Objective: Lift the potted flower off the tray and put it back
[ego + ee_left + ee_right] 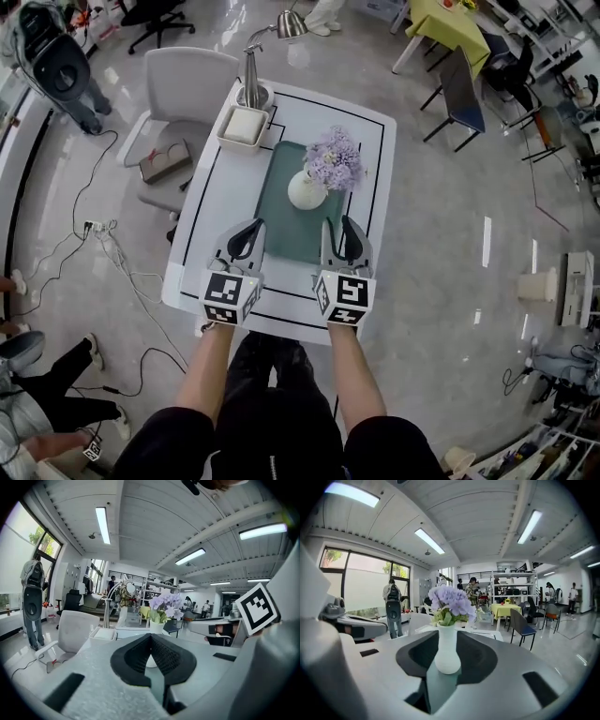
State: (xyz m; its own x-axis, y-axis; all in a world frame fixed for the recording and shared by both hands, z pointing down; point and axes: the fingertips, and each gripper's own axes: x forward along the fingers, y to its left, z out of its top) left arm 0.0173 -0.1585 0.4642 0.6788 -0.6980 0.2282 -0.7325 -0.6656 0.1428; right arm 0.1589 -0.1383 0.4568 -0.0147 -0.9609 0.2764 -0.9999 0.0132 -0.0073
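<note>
Jaws of our left gripper [253, 228] sit together, empty; those of our right gripper [350, 225] stand apart, touching nothing. Just ahead we see the potted flower [309, 187] upright on the green tray [279, 220], clear of both grippers, on the white table [234, 178].

The potted flower [448, 630] (white vase) stands beyond the right gripper [447, 644], jaws apart.
</note>
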